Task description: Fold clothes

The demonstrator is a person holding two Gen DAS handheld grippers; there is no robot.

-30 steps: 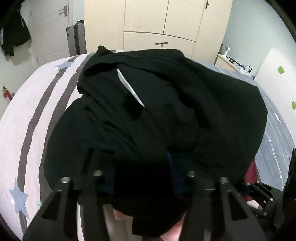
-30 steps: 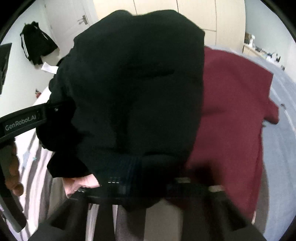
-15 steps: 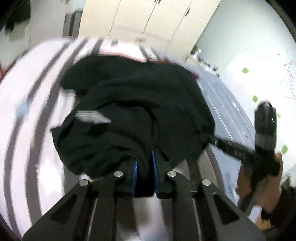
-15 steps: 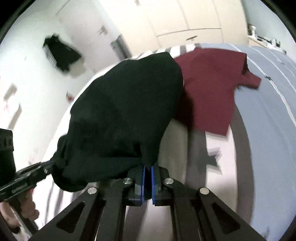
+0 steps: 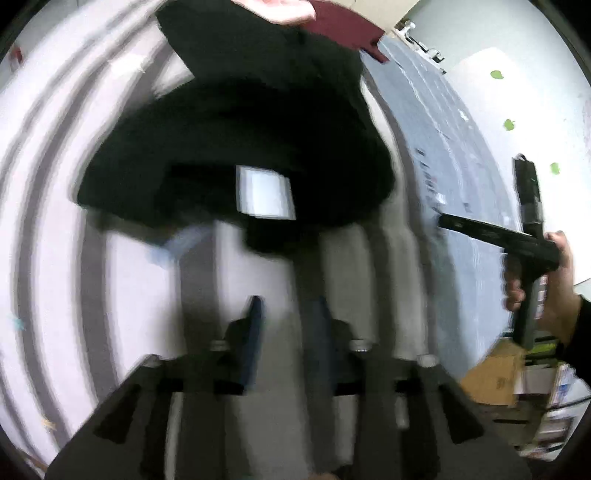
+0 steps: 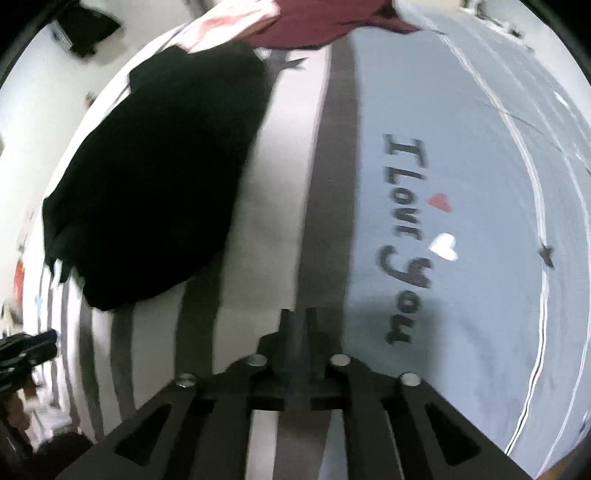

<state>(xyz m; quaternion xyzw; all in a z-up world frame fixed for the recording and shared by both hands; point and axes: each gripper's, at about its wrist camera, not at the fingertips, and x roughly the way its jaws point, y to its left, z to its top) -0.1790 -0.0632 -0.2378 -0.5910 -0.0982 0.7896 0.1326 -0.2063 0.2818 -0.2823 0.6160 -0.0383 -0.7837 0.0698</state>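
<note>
A black garment [image 5: 236, 147] lies in a rumpled heap on the striped bed, its white label [image 5: 264, 192] facing up. It also fills the left side of the right wrist view [image 6: 159, 166]. My left gripper [image 5: 288, 317] hovers over bare sheet short of the heap, its jaws opening with nothing between them. My right gripper [image 6: 300, 332] is over the grey stripe to the right of the heap; its jaws are opening from a narrow gap and hold nothing. The left wrist view shows the right gripper [image 5: 458, 225] in a hand.
A maroon garment [image 6: 325, 22] lies spread at the far end of the bed, with a pink cloth [image 6: 236, 26] beside it. The grey half of the sheet [image 6: 480, 184] bears printed words. Cardboard boxes [image 5: 495, 373] stand on the floor past the bed's right edge.
Both grippers have let go of the black garment and drawn back from it. The garment, held up a second ago, now lies on the bed.
</note>
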